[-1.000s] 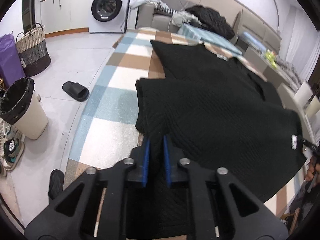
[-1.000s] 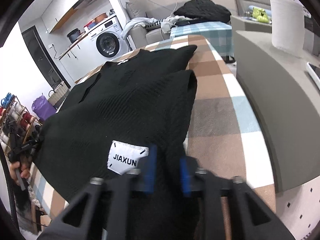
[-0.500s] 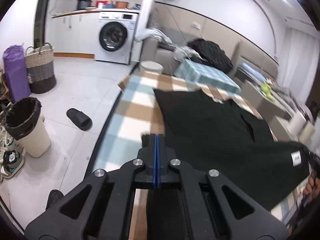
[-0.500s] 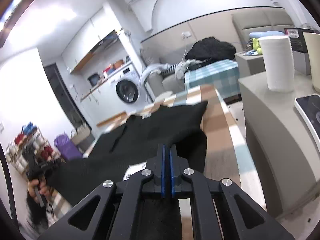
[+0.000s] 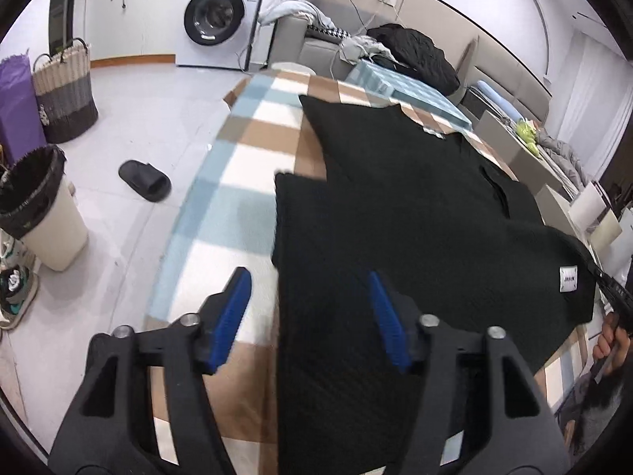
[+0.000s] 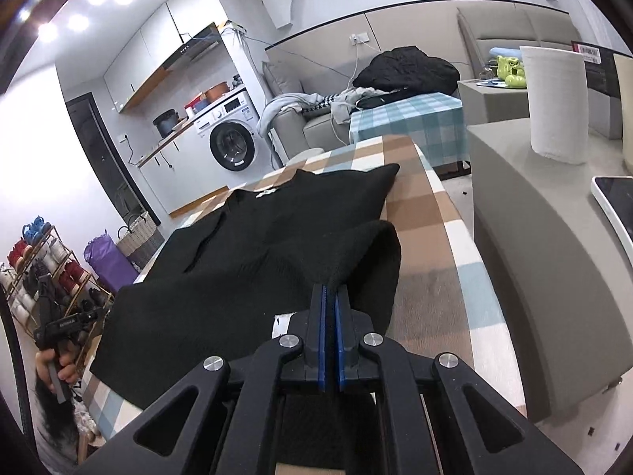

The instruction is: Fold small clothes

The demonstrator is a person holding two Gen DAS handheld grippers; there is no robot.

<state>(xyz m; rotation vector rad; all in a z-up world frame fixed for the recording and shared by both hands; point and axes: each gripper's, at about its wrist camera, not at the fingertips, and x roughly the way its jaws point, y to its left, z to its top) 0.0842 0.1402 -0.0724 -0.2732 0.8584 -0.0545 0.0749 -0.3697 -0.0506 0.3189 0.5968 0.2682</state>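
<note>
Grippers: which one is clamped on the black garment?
The right gripper, blue pads pinching the black garment; the left gripper is opening.

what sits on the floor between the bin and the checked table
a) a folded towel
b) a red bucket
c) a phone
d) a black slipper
d: the left wrist view shows a single black slipper lying on the pale floor, between the bin with the black liner and the edge of the checked table.

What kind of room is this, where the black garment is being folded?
Most likely a small home, living room and laundry corner together: a washing machine under a counter, a sofa heaped with clothes, and a shoe rack by the wall.
</note>
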